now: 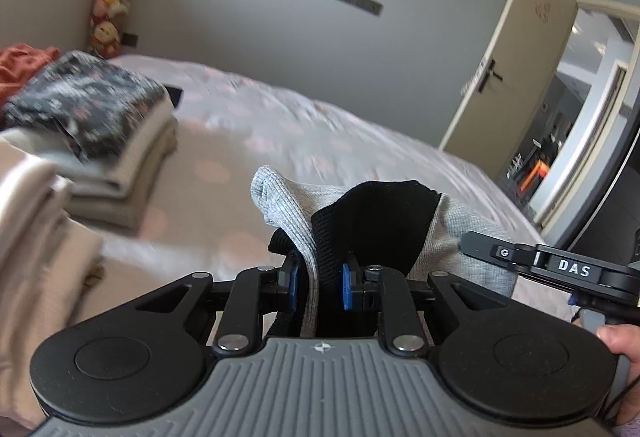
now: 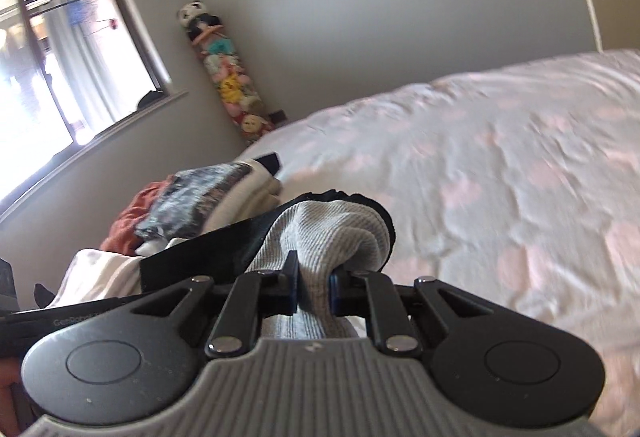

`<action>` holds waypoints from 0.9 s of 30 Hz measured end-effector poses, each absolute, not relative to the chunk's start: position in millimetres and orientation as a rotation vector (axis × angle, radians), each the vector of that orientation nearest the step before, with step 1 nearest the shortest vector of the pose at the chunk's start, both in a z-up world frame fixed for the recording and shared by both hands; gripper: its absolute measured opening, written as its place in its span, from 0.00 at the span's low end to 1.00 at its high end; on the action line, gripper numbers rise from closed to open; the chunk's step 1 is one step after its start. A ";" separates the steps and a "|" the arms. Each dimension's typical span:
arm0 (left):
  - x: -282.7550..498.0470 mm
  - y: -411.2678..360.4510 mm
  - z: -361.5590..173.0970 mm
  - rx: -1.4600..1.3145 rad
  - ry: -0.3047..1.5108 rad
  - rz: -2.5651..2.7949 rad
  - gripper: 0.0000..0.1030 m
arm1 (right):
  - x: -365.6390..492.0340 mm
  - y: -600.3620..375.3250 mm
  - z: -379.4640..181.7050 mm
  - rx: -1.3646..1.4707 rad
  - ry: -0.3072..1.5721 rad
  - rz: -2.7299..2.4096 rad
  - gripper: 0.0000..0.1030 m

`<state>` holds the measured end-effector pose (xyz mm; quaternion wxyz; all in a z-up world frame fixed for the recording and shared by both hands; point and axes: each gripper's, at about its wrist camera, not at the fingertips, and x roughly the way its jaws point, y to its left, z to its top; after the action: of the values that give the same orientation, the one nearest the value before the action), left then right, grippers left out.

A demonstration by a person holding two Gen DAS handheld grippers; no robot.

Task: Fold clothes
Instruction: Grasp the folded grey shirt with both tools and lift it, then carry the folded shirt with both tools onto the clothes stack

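Two grippers each pinch the same grey ribbed garment with black trim, lifted clear above the bed: the left gripper (image 1: 319,287) has its blue pads (image 1: 293,279) drawn narrow on a bunch of the grey ribbed garment (image 1: 288,197) together with its black trim (image 1: 372,213), and the right gripper (image 2: 314,287) has its jaws equally narrow, clamped on a fold of the same garment (image 2: 332,233), whose black trim (image 2: 224,249) stretches off to the left of its view. In the left wrist view the right gripper's black body marked DAS (image 1: 560,269) shows just beside the cloth at the right edge, with part of a hand (image 1: 620,341) behind it. Below the garment lies the bed (image 1: 360,133), covered in a pale sheet with faint pink spots and blurred in both views. On the bed's left side sits a stack of folded clothes (image 1: 132,165) in beige tones with a dark floral piece (image 1: 88,97) on top, and an orange-red cloth (image 1: 24,65) is crumpled behind it. A column of stuffed toys (image 2: 228,77) stands in the corner near a window (image 2: 60,57), and a cream door (image 1: 516,57) stands open at the right
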<state>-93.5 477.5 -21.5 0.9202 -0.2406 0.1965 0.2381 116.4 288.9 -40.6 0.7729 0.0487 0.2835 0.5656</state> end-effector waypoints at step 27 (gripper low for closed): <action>-327.3 591.1 53.5 -0.564 0.322 1.006 0.17 | -102.9 634.0 54.5 -0.422 0.340 1.963 0.15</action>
<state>-327.3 591.1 53.5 0.8261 -0.2653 0.1516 0.4734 -102.9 634.0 54.5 0.5249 -0.1764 0.1420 0.8205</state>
